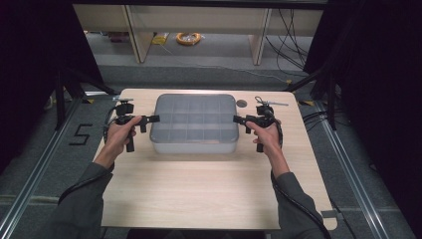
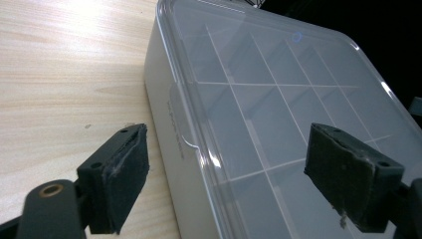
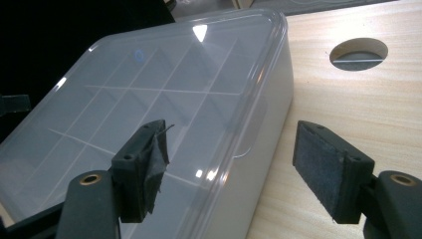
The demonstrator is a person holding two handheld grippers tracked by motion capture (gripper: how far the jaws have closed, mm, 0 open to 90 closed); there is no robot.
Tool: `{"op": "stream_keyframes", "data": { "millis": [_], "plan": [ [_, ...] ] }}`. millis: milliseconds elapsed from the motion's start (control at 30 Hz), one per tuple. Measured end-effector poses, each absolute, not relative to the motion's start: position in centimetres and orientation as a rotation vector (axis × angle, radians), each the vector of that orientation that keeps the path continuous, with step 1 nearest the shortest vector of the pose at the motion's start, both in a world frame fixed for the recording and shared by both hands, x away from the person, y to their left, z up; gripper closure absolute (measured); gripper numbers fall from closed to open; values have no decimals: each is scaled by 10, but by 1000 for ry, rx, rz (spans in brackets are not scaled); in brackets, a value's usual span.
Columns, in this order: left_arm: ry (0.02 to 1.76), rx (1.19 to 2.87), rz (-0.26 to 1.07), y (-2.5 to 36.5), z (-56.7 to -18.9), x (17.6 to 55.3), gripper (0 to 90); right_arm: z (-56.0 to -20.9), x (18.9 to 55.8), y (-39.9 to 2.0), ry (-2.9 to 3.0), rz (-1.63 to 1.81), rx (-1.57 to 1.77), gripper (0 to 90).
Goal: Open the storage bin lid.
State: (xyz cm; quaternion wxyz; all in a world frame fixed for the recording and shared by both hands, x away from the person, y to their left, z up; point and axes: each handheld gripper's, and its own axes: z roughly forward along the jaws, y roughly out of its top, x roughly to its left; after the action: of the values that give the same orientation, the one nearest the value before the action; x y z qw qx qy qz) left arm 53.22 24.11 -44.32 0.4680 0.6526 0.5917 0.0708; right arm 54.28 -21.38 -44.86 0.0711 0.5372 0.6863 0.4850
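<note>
A translucent grey compartment box (image 1: pixel 194 124) with a clear lid lies shut at the middle of the wooden table (image 1: pixel 199 189). My left gripper (image 1: pixel 149 122) is at the box's left end and stands open. In the left gripper view, the box (image 2: pixel 278 99) runs between the jaws: one pad (image 2: pixel 124 169) hangs beside its wall over the table, the other (image 2: pixel 343 169) above the lid, and neither presses. My right gripper (image 1: pixel 241 122) mirrors it at the right end, open. There the lid's edge tab (image 3: pixel 249 139) sits between the right gripper's (image 3: pixel 231 134) spread pads.
A round hole (image 1: pixel 241 103) is cut in the table just behind the right gripper. A small metal tool (image 1: pixel 271 103) lies at the back right. Bare wood stretches in front of the box. Beyond the table are shelf legs and a yellow cable coil (image 1: pixel 188 38).
</note>
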Motion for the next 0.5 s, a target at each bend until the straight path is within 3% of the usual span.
{"op": "stream_keyframes", "data": {
  "millis": [300,500],
  "plan": [
    [1488,1609,161,238,-447,547,211,-453,547,-215,2055,1474,1638,308],
    [1502,1627,141,238,-453,554,293,-451,548,-213,2063,1470,1675,319]
  ]
}}
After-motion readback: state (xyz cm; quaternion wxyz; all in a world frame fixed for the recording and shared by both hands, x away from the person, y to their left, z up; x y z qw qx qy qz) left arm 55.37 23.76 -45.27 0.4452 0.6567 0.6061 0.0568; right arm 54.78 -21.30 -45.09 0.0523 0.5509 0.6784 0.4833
